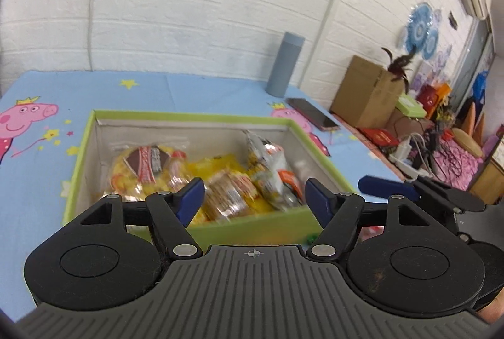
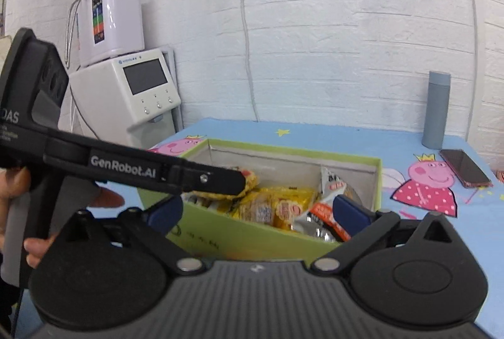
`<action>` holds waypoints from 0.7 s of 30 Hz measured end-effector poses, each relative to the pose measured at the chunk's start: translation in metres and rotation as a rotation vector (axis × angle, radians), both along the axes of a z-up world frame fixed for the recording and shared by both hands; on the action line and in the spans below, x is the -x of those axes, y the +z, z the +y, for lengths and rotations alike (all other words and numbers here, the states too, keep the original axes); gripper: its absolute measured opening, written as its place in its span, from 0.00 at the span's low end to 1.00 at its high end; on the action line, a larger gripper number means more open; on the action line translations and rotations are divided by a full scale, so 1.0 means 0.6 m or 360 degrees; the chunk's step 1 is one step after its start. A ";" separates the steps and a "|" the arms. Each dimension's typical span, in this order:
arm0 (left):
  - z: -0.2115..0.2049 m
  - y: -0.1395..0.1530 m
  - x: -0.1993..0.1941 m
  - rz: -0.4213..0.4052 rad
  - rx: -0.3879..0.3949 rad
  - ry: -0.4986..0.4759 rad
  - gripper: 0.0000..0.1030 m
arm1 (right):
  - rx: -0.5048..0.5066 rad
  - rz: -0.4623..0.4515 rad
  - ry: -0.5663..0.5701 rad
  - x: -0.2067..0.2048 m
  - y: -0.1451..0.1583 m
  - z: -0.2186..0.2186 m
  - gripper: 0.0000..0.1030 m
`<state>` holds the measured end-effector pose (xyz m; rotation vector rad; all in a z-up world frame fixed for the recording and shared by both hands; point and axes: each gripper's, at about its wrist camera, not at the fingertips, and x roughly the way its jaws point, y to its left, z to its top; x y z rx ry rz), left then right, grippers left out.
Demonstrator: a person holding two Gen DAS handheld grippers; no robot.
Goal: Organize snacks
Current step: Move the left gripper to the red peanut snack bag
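Hovering over the green-rimmed box (image 1: pixel 201 228), both grippers are empty. Left gripper (image 1: pixel 253 198) has its blue pads spread apart with nothing between them, only the snacks in the box showing through the gap. Right gripper (image 2: pixel 256 209) is spread wide, also holding nothing, pads clear of the box contents. Snacks all sit inside the box: a clear bag of yellow puffs with a red-and-brown label (image 1: pixel 143 169) at the left end, yellow-wrapped biscuit packs (image 1: pixel 231 192) in the middle, a silver-and-orange packet (image 1: pixel 272 169) leaning toward the right wall. From the right wrist view the same pile shows as yellow packs (image 2: pixel 274 206) centre and the silver packet (image 2: pixel 330 184) on the right. Box sits on a blue cartoon-pig tablecloth (image 1: pixel 41 106). A grey-blue tumbler (image 1: pixel 283 63) stands upright near the back wall, a dark phone (image 1: pixel 312 113) lies flat just beside it, both well apart from the box. In the right wrist view the left tool's black body crosses the frame from the left, its finger tip over the near-left corner of the box, and a hand (image 2: pixel 19 213) grips its handle. White water dispenser (image 2: pixel 126 93) stands off the table's left end. Cardboard boxes (image 1: pixel 365 90) and clutter sit beyond the right end.
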<state>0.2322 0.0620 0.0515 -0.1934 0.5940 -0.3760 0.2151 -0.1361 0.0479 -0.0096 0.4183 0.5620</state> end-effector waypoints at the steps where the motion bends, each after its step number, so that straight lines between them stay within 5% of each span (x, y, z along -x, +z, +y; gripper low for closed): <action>1: -0.005 -0.002 0.012 0.0004 -0.0004 -0.0003 0.60 | -0.0008 0.0024 -0.0007 0.016 -0.007 -0.008 0.99; 12: -0.053 -0.036 0.126 0.0116 -0.0061 -0.0012 0.65 | -0.0117 0.0285 -0.0075 0.155 -0.075 -0.047 1.00; 21: -0.061 -0.052 0.143 0.0167 -0.0070 0.0012 0.73 | -0.0096 0.0306 -0.0008 0.180 -0.081 -0.034 1.00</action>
